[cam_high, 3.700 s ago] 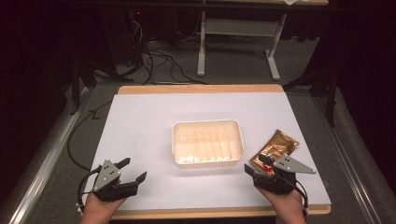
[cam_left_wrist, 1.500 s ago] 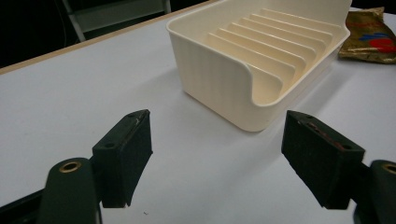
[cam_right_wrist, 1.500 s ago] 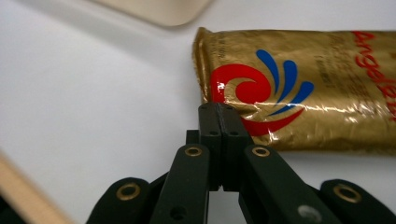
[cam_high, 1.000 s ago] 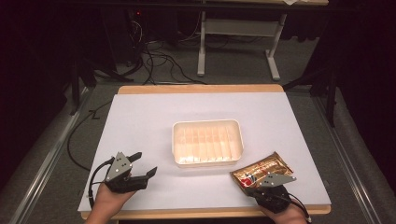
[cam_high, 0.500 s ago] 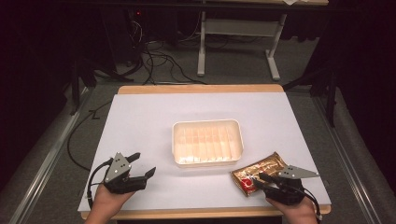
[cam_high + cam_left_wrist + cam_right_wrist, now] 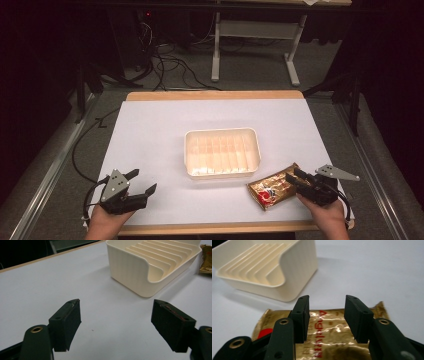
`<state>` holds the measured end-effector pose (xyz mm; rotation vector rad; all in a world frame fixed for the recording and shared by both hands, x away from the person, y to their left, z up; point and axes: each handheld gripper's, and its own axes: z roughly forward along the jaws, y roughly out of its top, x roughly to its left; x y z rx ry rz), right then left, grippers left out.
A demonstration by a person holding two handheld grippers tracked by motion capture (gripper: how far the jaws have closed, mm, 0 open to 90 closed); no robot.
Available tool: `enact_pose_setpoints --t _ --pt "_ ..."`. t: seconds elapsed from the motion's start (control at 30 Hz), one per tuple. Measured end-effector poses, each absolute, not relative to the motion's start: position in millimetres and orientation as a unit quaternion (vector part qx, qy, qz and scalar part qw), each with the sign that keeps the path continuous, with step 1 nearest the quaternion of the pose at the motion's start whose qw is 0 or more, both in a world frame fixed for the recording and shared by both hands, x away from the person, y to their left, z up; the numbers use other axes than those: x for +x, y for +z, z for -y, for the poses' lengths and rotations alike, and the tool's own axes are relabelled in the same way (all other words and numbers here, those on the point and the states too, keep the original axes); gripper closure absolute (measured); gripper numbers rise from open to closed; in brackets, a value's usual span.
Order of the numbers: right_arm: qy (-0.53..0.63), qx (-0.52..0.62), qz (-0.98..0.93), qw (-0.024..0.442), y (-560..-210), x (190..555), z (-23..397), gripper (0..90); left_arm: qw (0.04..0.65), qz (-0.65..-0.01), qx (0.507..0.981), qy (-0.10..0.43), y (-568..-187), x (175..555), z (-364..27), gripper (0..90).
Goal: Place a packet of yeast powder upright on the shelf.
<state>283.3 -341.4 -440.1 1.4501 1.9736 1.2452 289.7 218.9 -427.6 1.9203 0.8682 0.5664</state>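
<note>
One gold packet (image 6: pixel 274 192) flat; long axis rising rightward

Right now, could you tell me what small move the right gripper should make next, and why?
Probably draw the right gripper back off the packet. Its jaws have just been opening and stand apart above the packet, which lies flat on the table beside the tray, so it looks released.

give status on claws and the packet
Both claws open: left claw idle, right claw just opened over packet. Packet flat on table beside tray. Nothing in the way.
</note>
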Motion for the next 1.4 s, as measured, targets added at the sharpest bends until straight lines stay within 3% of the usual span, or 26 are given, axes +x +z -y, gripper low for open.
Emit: enact_pose_setpoints --t 0.27,0.67,1.4 --pt "0.455 0.552 -0.664 0.214 -440 285 363 53.2 0.46 -0.351 0.782 0.232 -428 289 -218 24.1" --pt "0.45 0.615 -0.621 0.186 -450 281 395 51.7 0.462 -0.344 0.785 0.229 -428 293 -213 24.0" --pt "0.504 0.668 -0.546 0.037 -483 281 420 51.3 0.455 -0.334 0.795 0.224 -430 293 -206 24.0"
